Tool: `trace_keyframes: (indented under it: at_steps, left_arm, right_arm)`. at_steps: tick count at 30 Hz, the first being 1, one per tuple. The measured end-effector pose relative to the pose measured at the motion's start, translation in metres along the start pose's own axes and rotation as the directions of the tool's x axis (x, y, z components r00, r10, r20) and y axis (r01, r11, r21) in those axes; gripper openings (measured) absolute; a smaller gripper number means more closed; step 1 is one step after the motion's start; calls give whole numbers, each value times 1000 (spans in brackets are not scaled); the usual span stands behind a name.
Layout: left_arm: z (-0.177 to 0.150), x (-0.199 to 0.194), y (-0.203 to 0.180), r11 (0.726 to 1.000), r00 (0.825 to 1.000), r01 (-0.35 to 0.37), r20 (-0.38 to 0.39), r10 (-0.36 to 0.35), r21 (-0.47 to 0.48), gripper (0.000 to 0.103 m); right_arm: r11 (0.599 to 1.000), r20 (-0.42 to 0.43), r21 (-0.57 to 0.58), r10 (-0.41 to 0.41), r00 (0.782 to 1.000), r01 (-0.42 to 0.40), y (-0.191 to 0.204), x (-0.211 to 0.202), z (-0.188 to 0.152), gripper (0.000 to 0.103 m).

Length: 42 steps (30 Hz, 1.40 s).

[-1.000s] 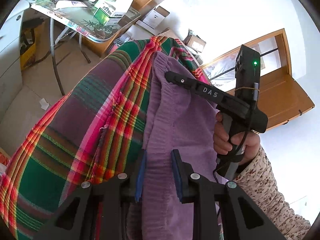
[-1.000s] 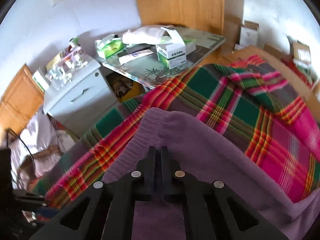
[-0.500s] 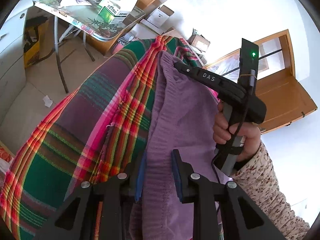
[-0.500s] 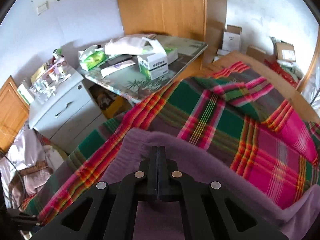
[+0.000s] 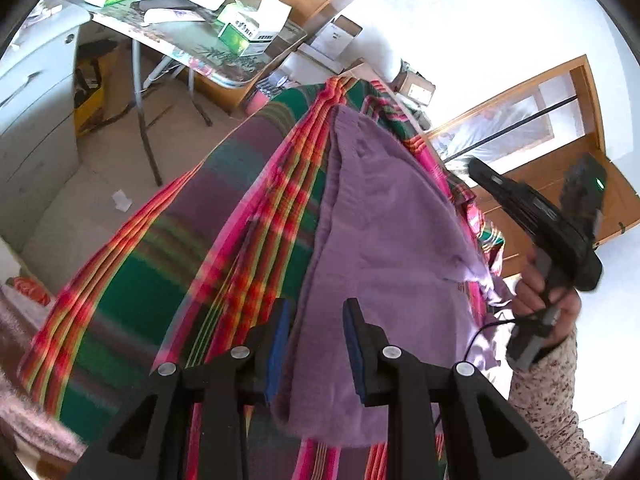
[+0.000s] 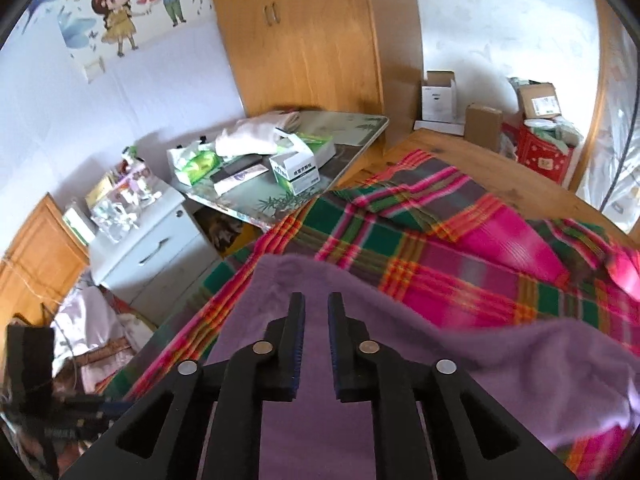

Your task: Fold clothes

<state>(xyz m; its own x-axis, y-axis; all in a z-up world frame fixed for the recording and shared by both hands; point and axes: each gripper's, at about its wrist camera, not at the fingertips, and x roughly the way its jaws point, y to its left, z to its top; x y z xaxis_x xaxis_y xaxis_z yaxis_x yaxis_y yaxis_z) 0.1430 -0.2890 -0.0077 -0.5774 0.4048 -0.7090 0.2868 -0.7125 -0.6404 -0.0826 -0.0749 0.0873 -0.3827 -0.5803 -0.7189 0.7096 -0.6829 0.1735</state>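
Note:
A purple knit garment [image 5: 380, 220] lies lengthwise on a red, green and pink plaid blanket [image 5: 160, 288]. My left gripper [image 5: 316, 312] hovers over the garment's near edge, open, and the cloth shows in the wide gap between the blue pads. A hand in a speckled sleeve holds my right gripper [image 5: 476, 168] up in the air to the right, clear of the cloth. In the right wrist view the right gripper [image 6: 316, 304] is open with nothing in it. Below it the purple garment [image 6: 480, 360] lies spread on the plaid blanket [image 6: 440, 240].
A glass-topped table [image 6: 348, 136] with boxes and packets stands beyond the bed's far corner, beside a white drawer cabinet [image 6: 148, 240]. A wooden wardrobe [image 6: 312, 32] and cardboard boxes [image 6: 480, 120] line the wall. A wooden door [image 5: 560, 160] is on the right.
The right gripper was shut on the purple garment's edge. It has opened, let the cloth go and drawn back to the right. The left gripper stays open in the same spot.

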Motion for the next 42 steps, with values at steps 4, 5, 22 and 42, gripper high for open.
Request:
trace_keyframes:
  at_steps: [4,5,22,42]
  left_arm:
    - [-17,-16,8,999,1000,-19,4,19,-46,32]
    - [-21,-19,11,998,1000,-9,1,9,-64,33]
    - [-53,-8,-1,986,992,79,-89,-92,-146,41]
    - [-65,-3,2,968,997,68,-16,-74,-241,5]
  right_arm:
    - [999,-1,-31,12,1000,-13,0,-37,-36,21]
    - [998,-8,-53,15,1000,-16,1,-44,-47,21]
    - [978,13,210,12,1000,-14,-53,-134,-185,23]
    - [953,140,302,-4,990,-39,-67,-204,-230,29]
